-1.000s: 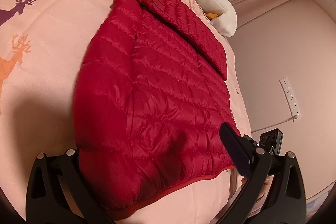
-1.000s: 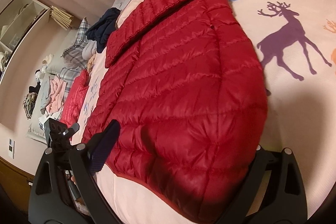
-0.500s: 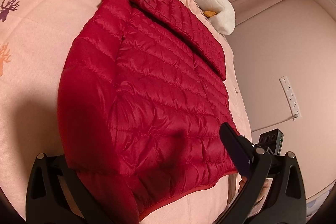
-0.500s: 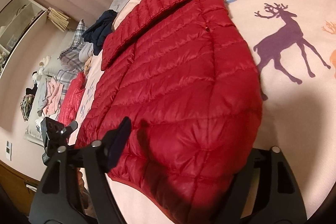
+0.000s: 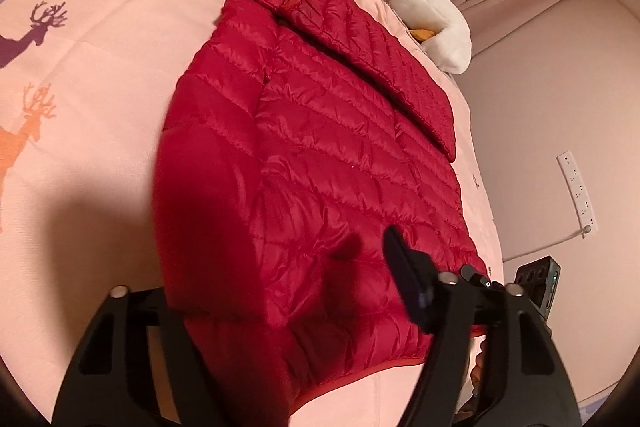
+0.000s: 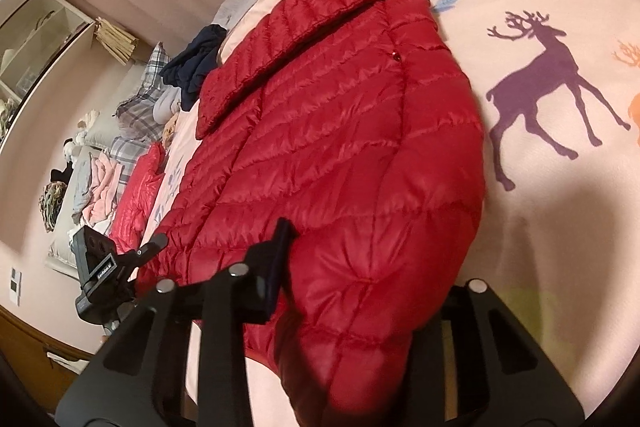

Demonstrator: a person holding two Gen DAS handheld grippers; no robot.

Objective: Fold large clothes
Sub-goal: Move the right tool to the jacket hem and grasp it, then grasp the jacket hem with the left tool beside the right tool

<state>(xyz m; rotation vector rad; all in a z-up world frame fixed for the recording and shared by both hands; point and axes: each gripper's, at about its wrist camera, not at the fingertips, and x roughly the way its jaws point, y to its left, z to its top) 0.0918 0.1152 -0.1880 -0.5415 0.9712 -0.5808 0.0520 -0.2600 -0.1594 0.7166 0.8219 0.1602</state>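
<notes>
Both wrist views close over jacket (image 5: 320, 167)

The jacket (image 5: 320, 163) is spread flat on the bed (image 5: 100, 39), its hem laid nearest the cameras and its collar farthest away. A plush toy (image 5: 432, 23) is placed beyond the collar, at the bed's far edge. The hem's two corners are flanked by the left tongs (image 5: 280, 307) and the right tongs (image 6: 360, 279), one at each. A pile of clothes (image 6: 100, 183) is heaped beside the bed.

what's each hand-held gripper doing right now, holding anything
left hand-held gripper: jaws closing around the hem of the red jacket.
right hand-held gripper: jaws closing around the same jacket's hem corner; whether they grip it yet cannot be told.
</notes>
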